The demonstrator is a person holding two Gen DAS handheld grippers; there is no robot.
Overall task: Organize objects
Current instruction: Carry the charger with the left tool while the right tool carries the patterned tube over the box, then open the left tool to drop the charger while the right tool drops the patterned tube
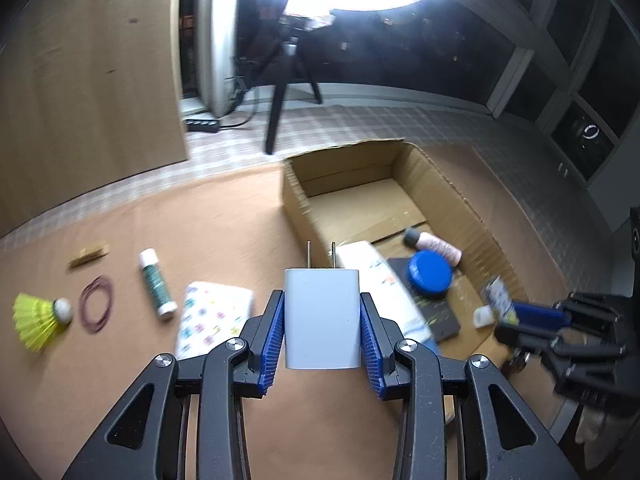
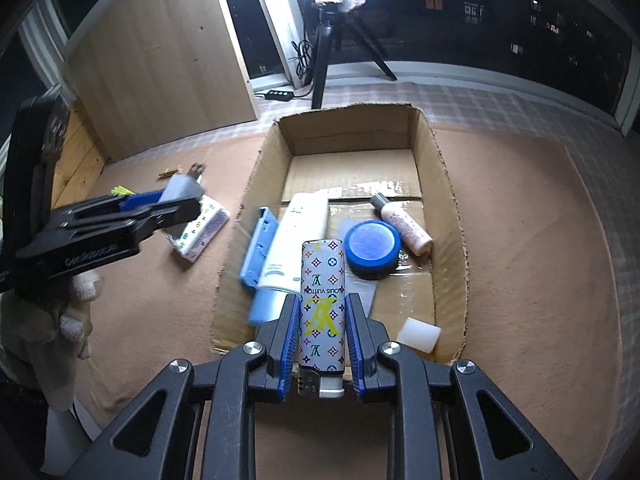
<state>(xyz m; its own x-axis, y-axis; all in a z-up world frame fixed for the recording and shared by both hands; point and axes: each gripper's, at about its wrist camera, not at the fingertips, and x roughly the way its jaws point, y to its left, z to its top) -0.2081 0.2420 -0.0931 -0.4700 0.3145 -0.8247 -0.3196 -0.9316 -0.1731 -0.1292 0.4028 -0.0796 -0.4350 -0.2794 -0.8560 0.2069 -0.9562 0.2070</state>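
Note:
My left gripper (image 1: 322, 320) is shut on a white wall charger (image 1: 322, 312), prongs pointing away, above the brown mat just left of the cardboard box (image 1: 440, 196). From the right wrist view this gripper (image 2: 188, 200) and the charger (image 2: 182, 188) hang left of the box (image 2: 450, 200). My right gripper (image 2: 322, 336) is shut on a patterned lighter (image 2: 322, 300) over the box's near end. In the box lie a white tube (image 2: 294, 236), a blue clip (image 2: 258, 252), a blue round tin (image 2: 372, 250), a pink bottle (image 2: 404, 226) and a white cap (image 2: 418, 332).
Left of the box on the mat lie a patterned pack (image 1: 212, 316), a green stick (image 1: 157, 284), rubber bands (image 1: 96, 304), a wooden clothespin (image 1: 88, 256) and a yellow shuttlecock (image 1: 36, 320). A tripod (image 2: 320, 80) with a ring light stands behind the box. A gloved hand (image 2: 60, 320) holds the left gripper.

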